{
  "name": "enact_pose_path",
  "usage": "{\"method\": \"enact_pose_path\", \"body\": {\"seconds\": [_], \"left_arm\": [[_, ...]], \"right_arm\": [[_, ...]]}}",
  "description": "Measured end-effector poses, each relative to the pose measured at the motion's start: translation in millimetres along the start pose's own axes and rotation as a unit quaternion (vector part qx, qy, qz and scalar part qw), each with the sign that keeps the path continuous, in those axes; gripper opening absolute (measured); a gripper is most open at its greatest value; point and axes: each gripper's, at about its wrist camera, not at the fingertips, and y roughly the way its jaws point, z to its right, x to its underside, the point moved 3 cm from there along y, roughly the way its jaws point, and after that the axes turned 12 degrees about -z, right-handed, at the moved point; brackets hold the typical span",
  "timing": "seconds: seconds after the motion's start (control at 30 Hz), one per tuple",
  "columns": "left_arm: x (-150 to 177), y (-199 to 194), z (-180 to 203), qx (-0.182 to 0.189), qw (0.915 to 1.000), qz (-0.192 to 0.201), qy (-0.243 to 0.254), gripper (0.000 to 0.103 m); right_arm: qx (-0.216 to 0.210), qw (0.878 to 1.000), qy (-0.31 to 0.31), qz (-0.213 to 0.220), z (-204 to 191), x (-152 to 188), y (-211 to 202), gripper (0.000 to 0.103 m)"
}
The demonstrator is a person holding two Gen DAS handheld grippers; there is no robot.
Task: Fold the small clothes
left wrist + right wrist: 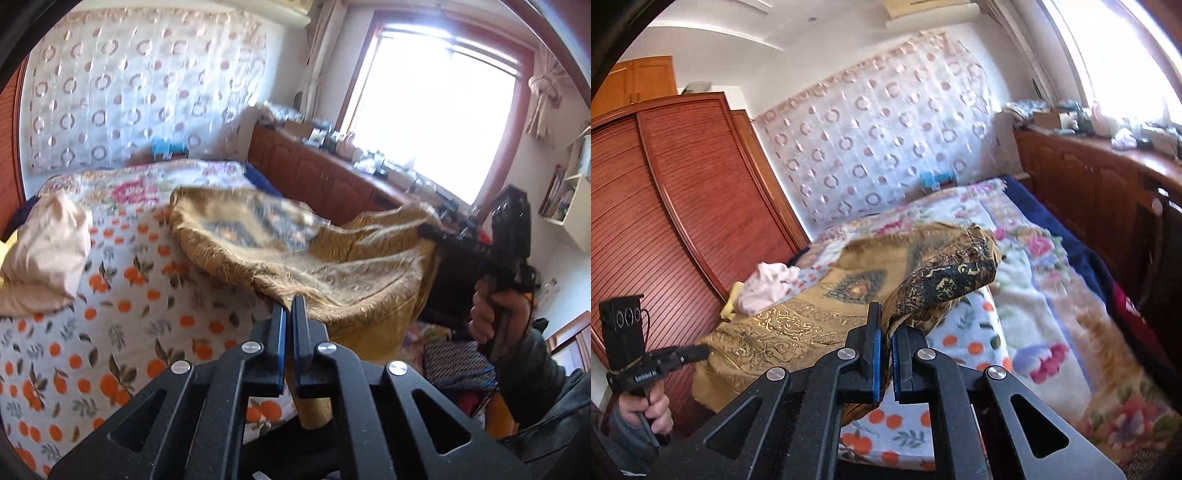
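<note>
A golden patterned cloth [314, 254] with a blue diamond motif hangs stretched above the bed, held at two corners. My left gripper [291, 301] is shut on its near edge, and the fabric drops down between the fingers. Across the room, my right gripper [430, 232] pinches the other corner, with a hand [491, 314] on its grip. In the right wrist view, my right gripper [888, 325] is shut on a bunched dark-and-gold corner of the cloth [945, 284]. The rest of the cloth [798, 317] spreads left toward the left gripper [701, 352].
The bed [92, 314] has an orange-fruit sheet and a floral blanket [1052, 295]. A pale pink garment [40, 254] lies bunched near the pillow end. A wooden wardrobe [683, 206] flanks one side and a low wooden cabinet [325, 173] under the window flanks the other.
</note>
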Motion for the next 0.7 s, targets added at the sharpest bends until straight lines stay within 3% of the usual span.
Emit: {"method": "enact_pose_path", "body": {"seconds": [0.23, 0.43, 0.53, 0.7], "left_arm": [[-5.8, -32.2, 17.3, 0.015, 0.9994, 0.018, 0.024, 0.003], [-8.5, -55.3, 26.1, 0.051, 0.998, 0.031, 0.02, 0.003], [-14.1, -54.6, 24.8, 0.045, 0.9982, 0.034, 0.021, 0.003], [-32.9, -17.2, 1.3, 0.026, 0.9995, 0.016, 0.01, 0.003]], "right_arm": [[-0.007, 1.0, -0.025, 0.008, -5.9, 9.3, -21.9, 0.004], [-0.016, 0.999, -0.04, 0.007, -4.3, 13.6, -43.8, 0.004], [-0.008, 0.999, -0.046, 0.007, -3.9, 7.3, -37.4, 0.004], [0.004, 0.999, -0.043, -0.009, 15.5, -11.9, 6.7, 0.004]]}}
